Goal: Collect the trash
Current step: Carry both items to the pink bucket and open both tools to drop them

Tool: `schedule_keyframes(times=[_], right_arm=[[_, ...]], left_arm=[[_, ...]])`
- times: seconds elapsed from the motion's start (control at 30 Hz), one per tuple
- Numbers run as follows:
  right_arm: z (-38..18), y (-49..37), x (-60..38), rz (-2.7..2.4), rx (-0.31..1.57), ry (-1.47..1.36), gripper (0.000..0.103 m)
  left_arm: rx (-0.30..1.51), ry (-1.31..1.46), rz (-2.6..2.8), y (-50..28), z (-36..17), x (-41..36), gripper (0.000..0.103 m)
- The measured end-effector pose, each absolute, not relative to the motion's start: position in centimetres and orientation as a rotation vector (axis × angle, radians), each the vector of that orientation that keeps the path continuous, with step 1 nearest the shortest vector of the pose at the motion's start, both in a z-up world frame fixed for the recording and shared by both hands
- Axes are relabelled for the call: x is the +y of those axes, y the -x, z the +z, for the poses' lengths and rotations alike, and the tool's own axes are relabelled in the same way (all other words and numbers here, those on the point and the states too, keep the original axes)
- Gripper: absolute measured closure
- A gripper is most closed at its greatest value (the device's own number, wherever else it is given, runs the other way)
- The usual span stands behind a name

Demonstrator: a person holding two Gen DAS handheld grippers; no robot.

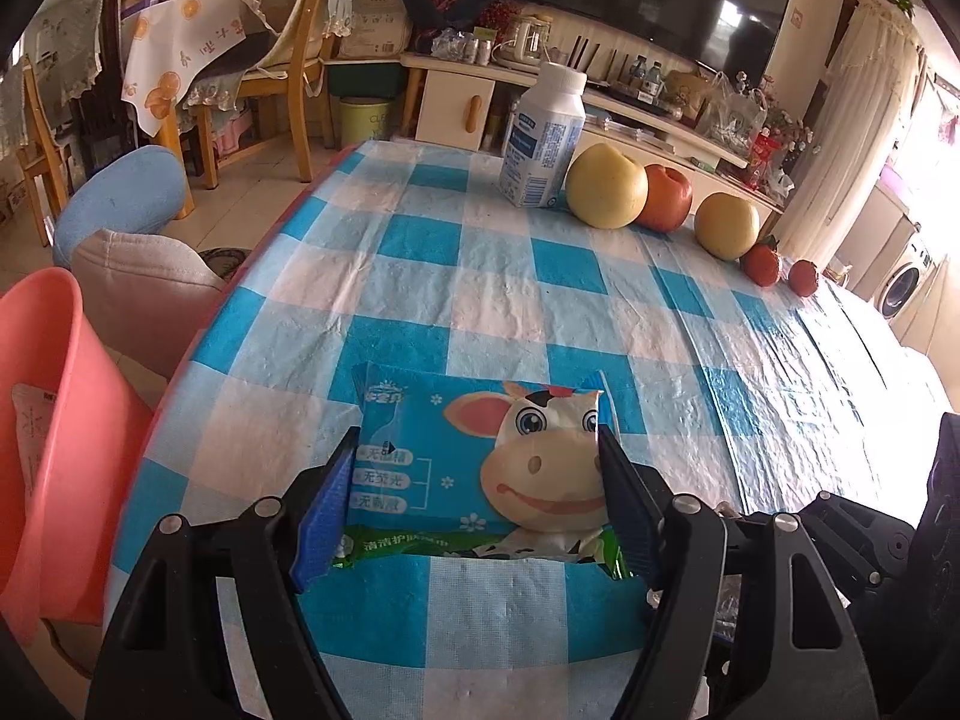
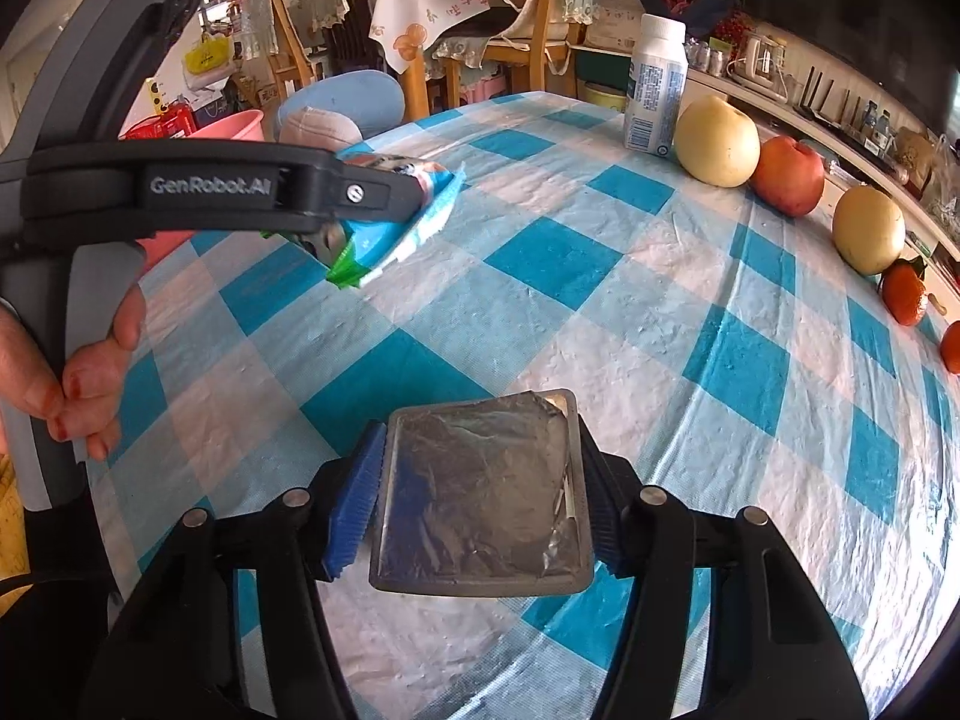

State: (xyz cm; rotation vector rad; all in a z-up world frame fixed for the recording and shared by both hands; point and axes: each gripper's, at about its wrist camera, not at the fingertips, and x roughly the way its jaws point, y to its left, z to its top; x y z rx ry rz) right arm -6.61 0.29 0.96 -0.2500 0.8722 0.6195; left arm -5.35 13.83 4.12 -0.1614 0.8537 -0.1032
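Observation:
A blue wet-wipe packet (image 1: pixel 468 462) with a cartoon cow is clamped between the pads of my left gripper (image 1: pixel 477 444). In the right wrist view the same left gripper (image 2: pixel 414 198) holds this packet (image 2: pixel 390 240) tilted, a little above the checked tablecloth (image 2: pixel 600 312). My right gripper (image 2: pixel 480 435) sits low on the table. Its blue pad (image 2: pixel 354 510) and its dark pad press on the two sides of a flat silver foil pack (image 2: pixel 480 492).
A pink bin (image 1: pixel 42 420) with some paper in it stands off the table's left edge. At the far edge stand a white bottle (image 1: pixel 543 138), two yellow pears (image 1: pixel 606 186), a red apple (image 1: pixel 663 198) and small red fruits (image 1: pixel 762 264). A person's hand (image 2: pixel 90 372) grips the left handle.

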Motion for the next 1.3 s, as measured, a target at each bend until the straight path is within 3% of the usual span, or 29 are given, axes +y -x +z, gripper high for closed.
schedule_keyframes(times=[0.83, 1.3], right_arm=[[4.0, 7.4, -0.2, 0.594, 0.815, 0.074, 0.043], [8.0, 7.9, 5.4, 0.656, 0.749, 0.101, 0.043]], left_arm=[[0.711, 0.187, 0.014, 7.8, 8.4, 19.7, 0.029], [0.646, 0.219, 0.212, 9.8, 10.0, 26.9, 0.029]])
